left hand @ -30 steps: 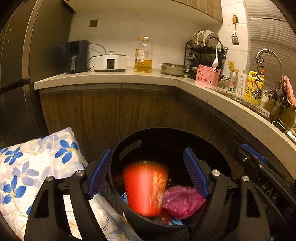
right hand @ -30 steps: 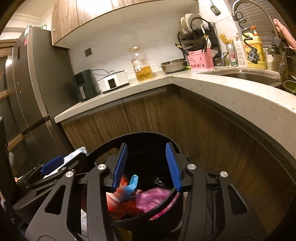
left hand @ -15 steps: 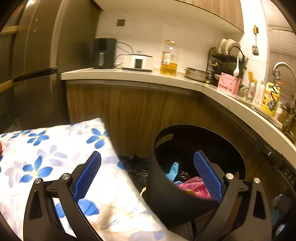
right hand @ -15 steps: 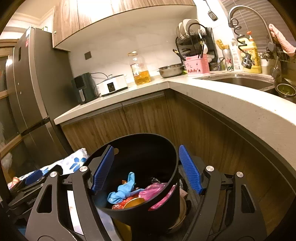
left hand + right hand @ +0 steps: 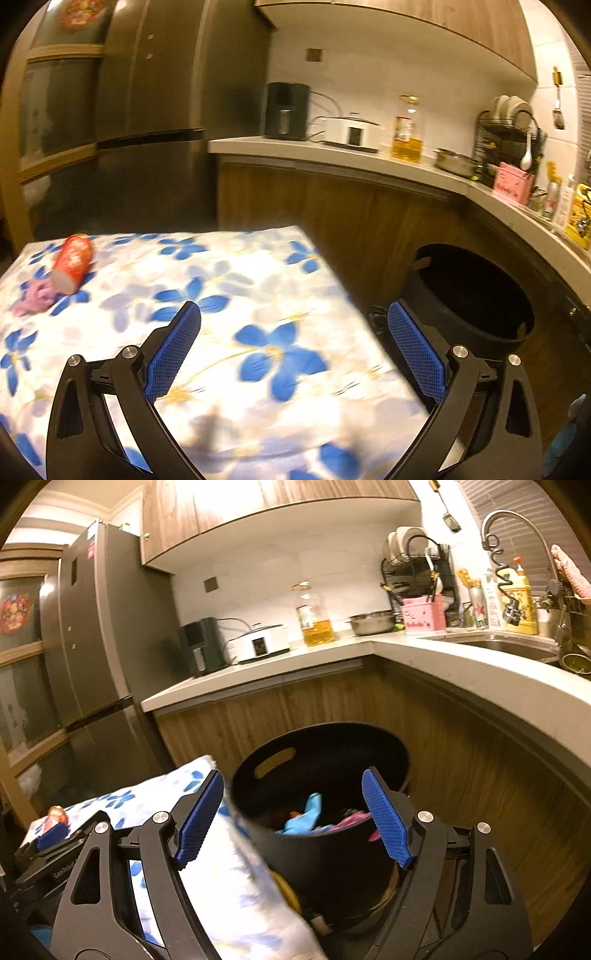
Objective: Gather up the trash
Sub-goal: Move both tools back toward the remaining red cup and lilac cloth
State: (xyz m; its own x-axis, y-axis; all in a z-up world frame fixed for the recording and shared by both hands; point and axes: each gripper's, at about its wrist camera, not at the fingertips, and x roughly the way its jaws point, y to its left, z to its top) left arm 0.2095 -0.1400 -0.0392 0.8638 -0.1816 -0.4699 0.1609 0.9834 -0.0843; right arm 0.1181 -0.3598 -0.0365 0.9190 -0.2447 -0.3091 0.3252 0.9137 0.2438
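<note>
L gripper (image 5: 293,354) wide, empty over floral cloth (image 5: 229,295); R gripper (image 5: 293,814) opening, empty, by bin (image 5: 332,853)

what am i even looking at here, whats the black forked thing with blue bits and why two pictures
Each picture comes from a camera mounted on handheld tongs, one per hand, looking out along two black fingers with blue pads. The left tongs hang open and empty over a flowered cloth, where a red cup lies on its side beside a purple scrap. The right tongs are opening, gripping nothing, aimed at a black bin that holds blue and pink trash. A kitchen counter runs behind.
</note>
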